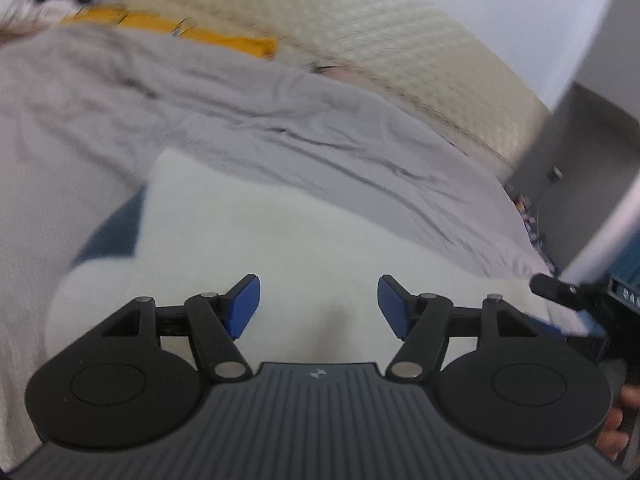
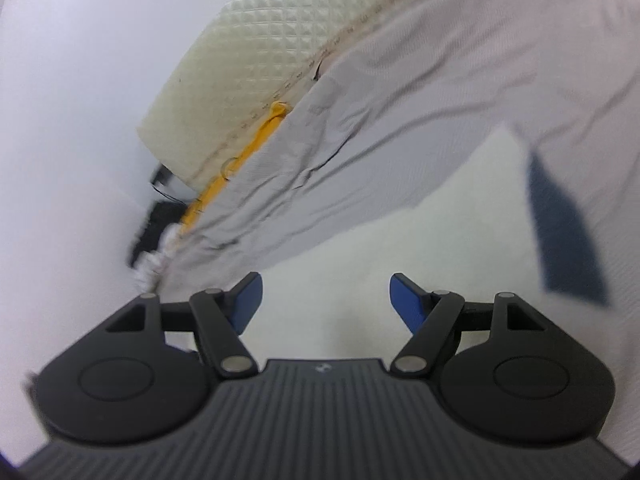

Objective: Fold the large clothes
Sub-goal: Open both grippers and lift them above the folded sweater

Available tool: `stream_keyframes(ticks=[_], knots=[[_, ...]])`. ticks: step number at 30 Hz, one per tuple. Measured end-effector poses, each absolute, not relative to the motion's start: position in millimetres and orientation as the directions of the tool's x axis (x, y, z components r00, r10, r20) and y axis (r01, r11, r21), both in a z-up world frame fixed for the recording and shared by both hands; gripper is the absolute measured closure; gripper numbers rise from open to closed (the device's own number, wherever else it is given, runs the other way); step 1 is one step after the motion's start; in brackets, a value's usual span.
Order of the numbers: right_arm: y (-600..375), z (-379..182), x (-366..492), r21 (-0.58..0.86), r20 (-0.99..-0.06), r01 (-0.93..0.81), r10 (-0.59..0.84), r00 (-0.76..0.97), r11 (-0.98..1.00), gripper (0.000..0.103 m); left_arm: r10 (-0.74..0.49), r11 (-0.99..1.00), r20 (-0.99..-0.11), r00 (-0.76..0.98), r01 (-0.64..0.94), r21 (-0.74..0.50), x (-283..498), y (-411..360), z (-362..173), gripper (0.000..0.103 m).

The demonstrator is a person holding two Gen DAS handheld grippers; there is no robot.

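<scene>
We find both grippers poised over the same white garment (image 1: 304,216), which lies flat on a bed directly ahead of and beneath the fingers. In the left wrist view the left gripper (image 1: 319,306) stands with its jaws well apart, blue pads facing each other across a clear gap, white cloth showing between and below them, nothing clamped. In the right wrist view the right gripper (image 2: 326,302) is in like condition: jaws wide, pads bare, no fabric pinched.

The relation that governs the coming move: the garment's far edge runs crosswise ahead of both grippers, where it meets the rumpled grey sheet (image 1: 320,136). The left view shows a squared corner of the white cloth up and to the left of the jaws; the right view shows its edge slanting up to the right. Both hands sit over the near part of the cloth, and we cannot judge either nearer to an edge with confidence, as both frames are blurred.

The garment looks pale, soft and mostly smooth, with a dark blue patch (image 2: 564,232) at one side; whether this is a trim or a layer underneath we cannot tell. Beyond the sheet lie a yellow strip (image 1: 168,24) and a quilted cream mattress (image 2: 260,60).

In our judgement a fold is not yet in hand; each gripper must first close on an edge.
</scene>
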State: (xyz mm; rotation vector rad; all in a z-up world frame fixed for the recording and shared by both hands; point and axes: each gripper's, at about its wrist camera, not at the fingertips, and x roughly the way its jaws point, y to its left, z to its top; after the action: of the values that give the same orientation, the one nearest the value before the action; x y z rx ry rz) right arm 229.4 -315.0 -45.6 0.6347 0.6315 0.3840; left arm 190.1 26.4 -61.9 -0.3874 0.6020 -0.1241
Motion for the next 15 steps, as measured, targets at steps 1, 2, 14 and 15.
stream_keyframes(ticks=[1,2,14,15], knots=[[-312,-44,228,0.617,-0.434,-0.151,0.493,0.754,0.772,0.029,-0.21,0.93,-0.528,0.823,0.002,-0.367,190,22,-60,0.032],[-312,-44,228,0.593,-0.443,-0.154,0.48,0.757,0.79,0.029,-0.197,0.938,-0.527,0.827,0.002,-0.347,191,19,-59,0.032],[-301,-71,245,0.421,-0.544,-0.116,0.353,0.761,0.9,0.03,-0.085,0.969,-0.566,0.82,-0.064,-0.239,210,16,-80,0.032],[-299,-73,247,0.417,-0.546,-0.118,0.352,0.76,0.901,0.03,-0.076,0.972,-0.574,0.815,-0.067,-0.224,213,16,-81,0.032]])
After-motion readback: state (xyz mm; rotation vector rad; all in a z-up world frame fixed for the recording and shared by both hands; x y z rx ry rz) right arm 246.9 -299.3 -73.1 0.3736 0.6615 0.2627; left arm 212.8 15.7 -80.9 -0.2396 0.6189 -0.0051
